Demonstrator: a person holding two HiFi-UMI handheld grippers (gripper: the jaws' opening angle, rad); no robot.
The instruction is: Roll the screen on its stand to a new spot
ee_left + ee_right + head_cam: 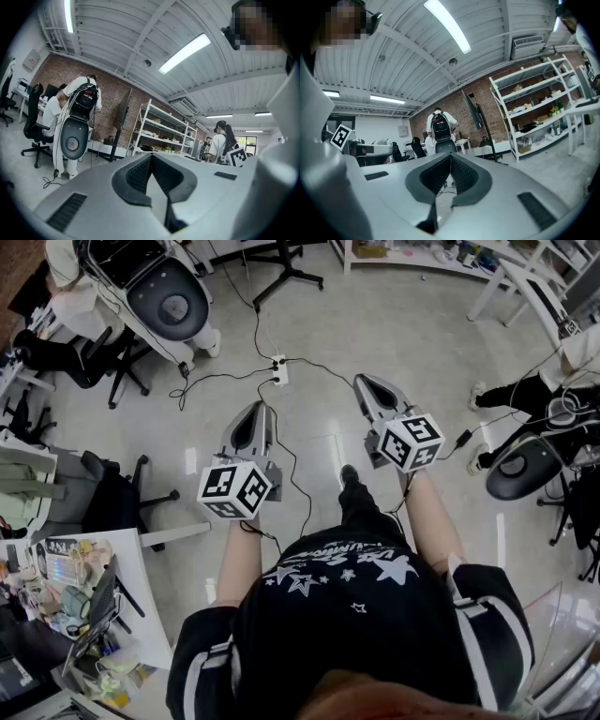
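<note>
Grey plastic left hand-held gripper (151, 157): jaws pressed together, nothing between them, held level above the pale floor (403, 324). Right hand-held gripper (450, 156): likewise closed and empty. Well ahead, the dark flat screen on its black pole stand (472, 110) stands by the red brick wall (458, 104), just beside white metal shelving (534, 108).

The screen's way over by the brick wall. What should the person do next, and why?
Probably walk toward the screen: the left gripper and right gripper are both shut on nothing, and the screen stands far across the floor.
</note>
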